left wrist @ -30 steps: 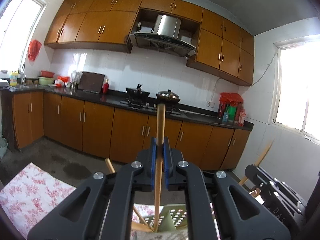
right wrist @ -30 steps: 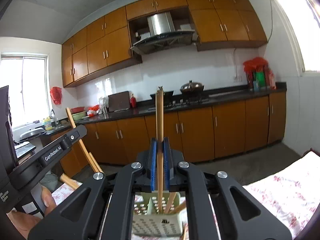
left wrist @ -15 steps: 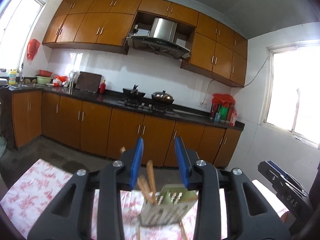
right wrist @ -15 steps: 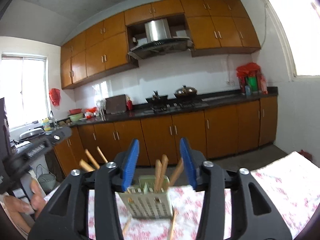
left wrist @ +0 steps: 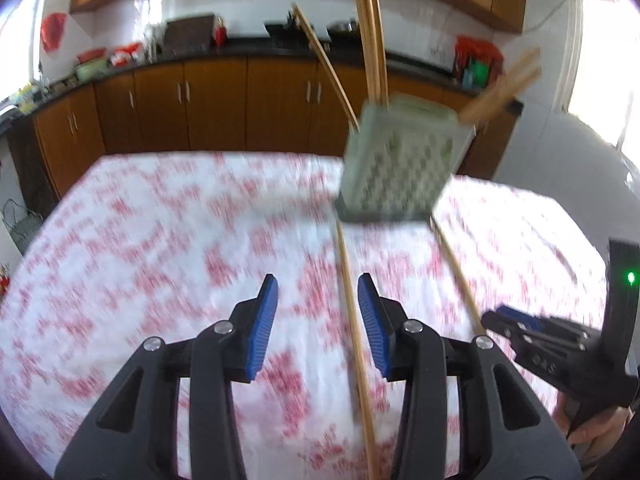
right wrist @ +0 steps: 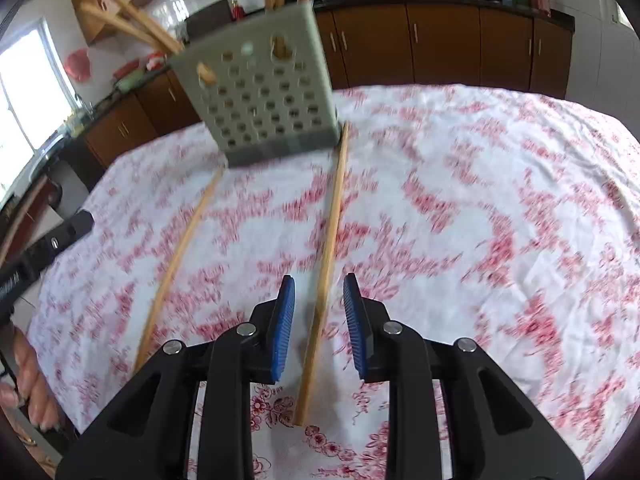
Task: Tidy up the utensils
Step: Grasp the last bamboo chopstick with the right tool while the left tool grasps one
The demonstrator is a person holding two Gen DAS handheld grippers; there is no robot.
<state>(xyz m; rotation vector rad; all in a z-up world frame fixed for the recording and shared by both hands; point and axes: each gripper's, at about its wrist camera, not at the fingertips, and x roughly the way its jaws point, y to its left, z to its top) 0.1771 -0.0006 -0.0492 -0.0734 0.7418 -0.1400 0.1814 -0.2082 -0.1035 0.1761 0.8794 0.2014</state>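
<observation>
A grey-green perforated utensil holder (left wrist: 402,164) (right wrist: 266,92) stands on the floral tablecloth with several wooden chopsticks upright in it. Two loose chopsticks lie on the cloth in front of it. In the left wrist view my left gripper (left wrist: 318,312) is open above the cloth, with one chopstick (left wrist: 354,328) lying between its jaws near the right one; the other chopstick (left wrist: 458,272) lies further right. In the right wrist view my right gripper (right wrist: 319,312) is open, with a chopstick (right wrist: 326,256) between its jaws; the other chopstick (right wrist: 180,256) lies to the left.
The table with the red-and-white cloth (right wrist: 480,208) has its far edge behind the holder. Brown kitchen cabinets (left wrist: 224,100) and a dark counter run beyond. The other gripper shows at the right edge of the left wrist view (left wrist: 560,344) and at the left edge of the right wrist view (right wrist: 44,248).
Both grippers opened and released their chopsticks into the holder, then tilted down toward the cloth. Each now straddles a loose chopstick lying on the table.
</observation>
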